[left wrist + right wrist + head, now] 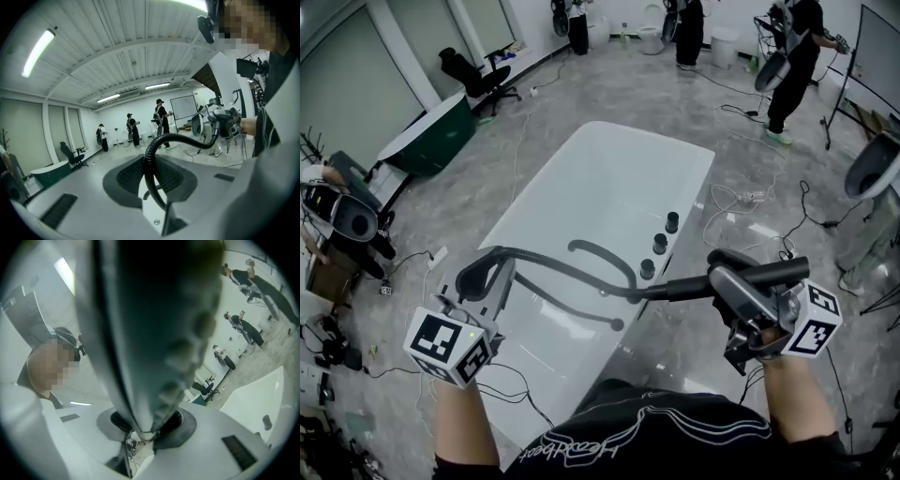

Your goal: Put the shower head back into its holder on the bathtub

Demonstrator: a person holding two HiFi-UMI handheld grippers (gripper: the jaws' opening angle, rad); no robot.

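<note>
The white bathtub point(581, 178) lies ahead of me, with three black knobs point(660, 244) on its right rim. My right gripper point(748, 305) is shut on the dark shower head point(694, 284) and holds it above the tub's near right rim. In the right gripper view the shower head point(154, 324) fills the space between the jaws point(143, 432). A black ribbed hose point(572, 267) runs left from the shower head, across the tub, to my left gripper point(483, 281). That gripper point(152, 197) is shut on the hose point(149, 164), which arcs away to the right.
A dark green tub point(431, 136) and an office chair point(478, 75) stand at the far left. Several people point(792, 56) work at the back. Cables trail over the floor around the tub, and white fixtures point(872, 164) stand at the right.
</note>
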